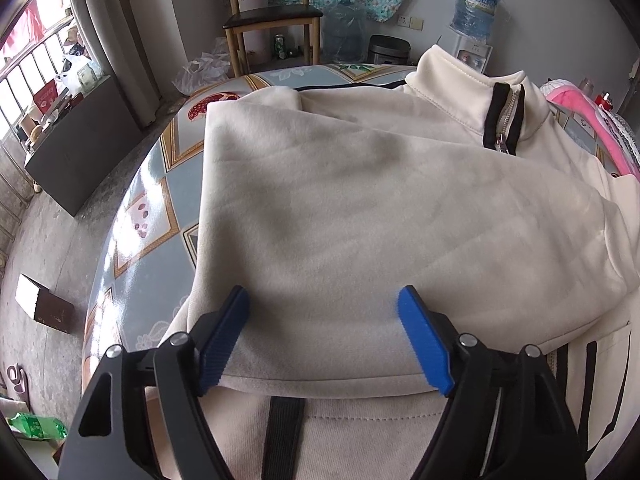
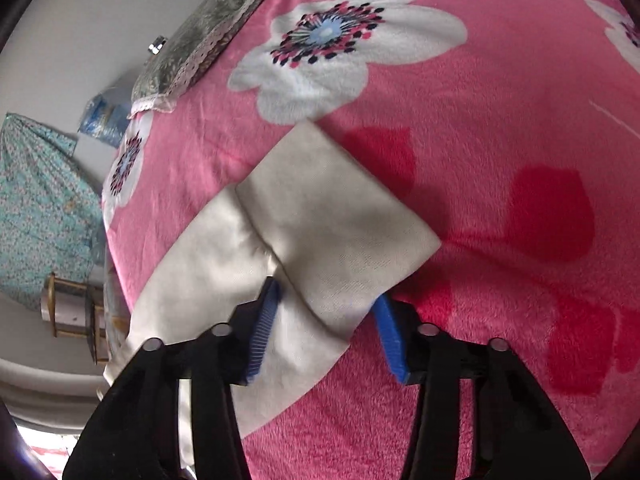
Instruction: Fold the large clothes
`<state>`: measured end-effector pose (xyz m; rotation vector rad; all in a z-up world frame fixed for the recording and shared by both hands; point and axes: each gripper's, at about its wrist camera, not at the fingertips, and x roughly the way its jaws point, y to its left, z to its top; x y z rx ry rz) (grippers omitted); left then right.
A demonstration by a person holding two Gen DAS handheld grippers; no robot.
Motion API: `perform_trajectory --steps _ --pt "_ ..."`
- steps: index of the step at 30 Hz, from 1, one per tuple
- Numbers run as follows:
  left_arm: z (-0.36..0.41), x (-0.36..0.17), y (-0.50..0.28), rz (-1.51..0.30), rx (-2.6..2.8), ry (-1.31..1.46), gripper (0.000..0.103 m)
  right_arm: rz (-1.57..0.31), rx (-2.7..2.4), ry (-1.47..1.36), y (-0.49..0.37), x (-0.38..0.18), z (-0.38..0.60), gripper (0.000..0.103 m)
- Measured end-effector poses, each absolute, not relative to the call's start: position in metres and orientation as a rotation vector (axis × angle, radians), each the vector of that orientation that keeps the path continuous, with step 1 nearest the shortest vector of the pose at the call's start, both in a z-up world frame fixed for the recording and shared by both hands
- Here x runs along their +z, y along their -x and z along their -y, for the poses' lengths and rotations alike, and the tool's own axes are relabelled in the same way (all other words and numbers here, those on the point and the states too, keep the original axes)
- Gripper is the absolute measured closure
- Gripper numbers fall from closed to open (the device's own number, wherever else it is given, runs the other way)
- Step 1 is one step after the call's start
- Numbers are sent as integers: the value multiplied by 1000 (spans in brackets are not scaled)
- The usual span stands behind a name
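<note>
Left wrist: cream jacket (image 1: 360, 200) folded, jaws wide, empty; right jaws closing around sleeve (image 2: 304, 240).

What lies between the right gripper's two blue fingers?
In the right wrist view, the cream sleeve cuff lies between the right gripper's fingers, over the pink blanket.

Lived-in home, one room serving for eating and sleeping. Patterned table (image 1: 140, 216) at centre; wooden chair (image 1: 272, 20) at twelve o'clock, water dispenser (image 1: 474, 12) and rice cooker (image 1: 390, 50) at one, curtain (image 1: 116, 32) and barred window (image 1: 36, 68) at ten. Pink flowered blanket (image 2: 500, 128) across a bed, grey pillow (image 2: 200, 40) at eleven.
</note>
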<state>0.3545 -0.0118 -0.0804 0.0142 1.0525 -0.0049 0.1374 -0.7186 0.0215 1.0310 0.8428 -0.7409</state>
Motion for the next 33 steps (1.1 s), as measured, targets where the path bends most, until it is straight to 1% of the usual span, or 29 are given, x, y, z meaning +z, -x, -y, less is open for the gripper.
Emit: perform_trajectory --steps 1,2,5,8,11,15,18,20,22,25,29,32,33 --pt "11 -80 -356 -1053 -4 -15 27 -829 -730 -1013 -139 27 716 87" --pt "11 -80 -356 -1053 -3 -15 27 -822 -734 -973 -141 36 710 88" --pt "12 -80 -355 -1053 0 -14 27 -778 -736 -839 -153 73 690 89" --pt "12 -80 -355 -1058 -6 -18 27 -708 -658 -745 -167 131 658 89" --pt "11 -79 -356 -1063 -12 -29 27 -625 -525 -647 -182 199 607 90" --pt "12 -73 -354 -1046 -17 -61 27 -551 -322 -529 -214 272 529 91" --pt "4 -67 -348 -1036 -29 -37 27 -526 -142 -461 -242 309 458 92" --pt "-4 -65 -344 -1044 -34 -22 27 -530 -34 -434 -264 319 413 92" --pt "-13 -61 -337 -1045 -36 -6 27 -554 51 -401 -287 318 368 92" --pt "-31 -51 -322 -1027 -40 28 27 -611 161 -358 -319 299 303 92" --pt "-55 -37 -296 -1000 -54 47 27 -746 271 -272 -353 235 211 92" --pt "-70 -31 -279 -993 -59 54 27 -885 319 -148 -369 166 145 81" --pt "-74 -30 -273 -993 -63 56 27 -931 332 -113 -371 145 126 65"
